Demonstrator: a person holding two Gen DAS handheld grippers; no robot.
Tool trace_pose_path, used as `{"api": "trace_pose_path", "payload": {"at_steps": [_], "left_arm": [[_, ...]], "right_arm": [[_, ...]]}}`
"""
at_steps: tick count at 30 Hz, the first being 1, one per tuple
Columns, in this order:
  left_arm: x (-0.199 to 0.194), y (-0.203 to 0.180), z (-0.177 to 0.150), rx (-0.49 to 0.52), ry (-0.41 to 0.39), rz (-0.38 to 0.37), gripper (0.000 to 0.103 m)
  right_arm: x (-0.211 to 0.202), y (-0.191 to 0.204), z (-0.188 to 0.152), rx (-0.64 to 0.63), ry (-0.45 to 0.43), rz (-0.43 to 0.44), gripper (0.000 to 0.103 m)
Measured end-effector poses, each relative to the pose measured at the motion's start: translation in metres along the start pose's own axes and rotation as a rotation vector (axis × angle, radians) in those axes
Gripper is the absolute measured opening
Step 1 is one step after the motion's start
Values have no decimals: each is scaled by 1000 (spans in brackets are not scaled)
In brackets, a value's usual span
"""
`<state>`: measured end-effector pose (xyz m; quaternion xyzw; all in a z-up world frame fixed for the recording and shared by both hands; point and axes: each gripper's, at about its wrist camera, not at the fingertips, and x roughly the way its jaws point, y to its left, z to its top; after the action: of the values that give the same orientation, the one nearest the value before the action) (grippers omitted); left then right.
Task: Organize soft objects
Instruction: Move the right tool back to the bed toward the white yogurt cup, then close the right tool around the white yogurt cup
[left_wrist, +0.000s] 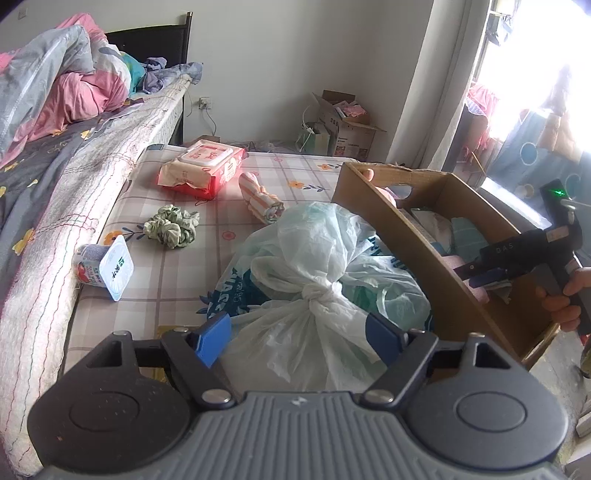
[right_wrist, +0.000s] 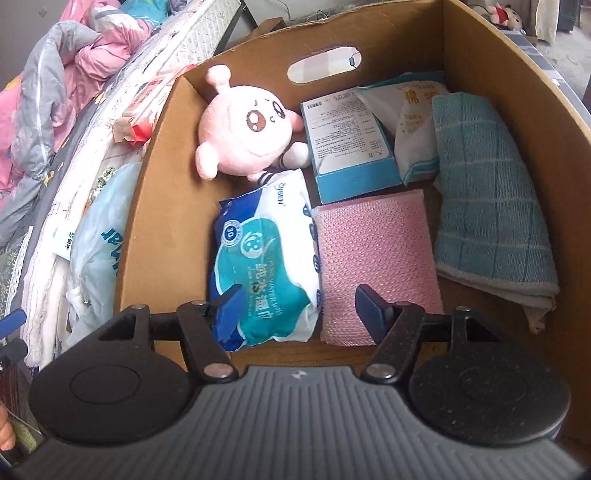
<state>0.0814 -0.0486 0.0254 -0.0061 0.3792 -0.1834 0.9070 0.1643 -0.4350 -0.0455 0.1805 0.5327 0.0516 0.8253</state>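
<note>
A knotted white plastic bag (left_wrist: 306, 258) lies on the checked mattress (left_wrist: 177, 280), against a brown cardboard box (left_wrist: 417, 258). My left gripper (left_wrist: 297, 341) is open, its blue pads on either side of the bag's near end without pressing it. In the right wrist view my right gripper (right_wrist: 301, 310) is open over the inside of the box (right_wrist: 166, 184). Beneath it lie a teal wipes pack (right_wrist: 266, 254) and a pink cloth (right_wrist: 373, 251). A pink plush toy (right_wrist: 243, 136), a blue carton (right_wrist: 351, 147), a white pack (right_wrist: 410, 125) and a teal towel (right_wrist: 487, 206) also lie in the box.
On the mattress lie a crumpled green cloth (left_wrist: 171, 225), a rolled striped towel (left_wrist: 260, 197), a red wipes pack (left_wrist: 203, 166) and a tipped yogurt cup (left_wrist: 105, 267). Piled bedding (left_wrist: 55, 85) rises on the left. An open carton (left_wrist: 347, 122) stands by the far wall.
</note>
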Motion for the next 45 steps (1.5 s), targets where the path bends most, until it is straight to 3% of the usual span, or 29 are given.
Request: {"api": "trace_pose_path", "payload": {"at_steps": [10,16,18,23,28,34,40,43,45], "left_arm": [[-14,11,-11,22,-41,41,85],[-21,20,-21,37,-40,53,86],[-23,25,-25,29,-39,43,94],[-28,33,-35,33,-38,66,95],[-32,40,-40,26,-35,101,96],[-32,55,-39,14,-49,152,97],[-14,76,-19,44,-131,253,96],[6,87,-7,60,-157,316,90],[23,97,0,61,-150,344,80]], "right_arm": [[-54,10,-7,65,-160,81,67],[-103,42,-42,59,-326,122,75],[-114,55,-54,49,-370,146,77],[-122,95,-75,20,-422,233,78],[-113,140,-80,-23,-421,339,78],[-85,181,-77,-21,-360,423,78],[-48,226,-64,-41,-269,503,78],[-22,254,-45,-51,-224,555,78],[0,273,-30,-45,-189,581,77]]}}
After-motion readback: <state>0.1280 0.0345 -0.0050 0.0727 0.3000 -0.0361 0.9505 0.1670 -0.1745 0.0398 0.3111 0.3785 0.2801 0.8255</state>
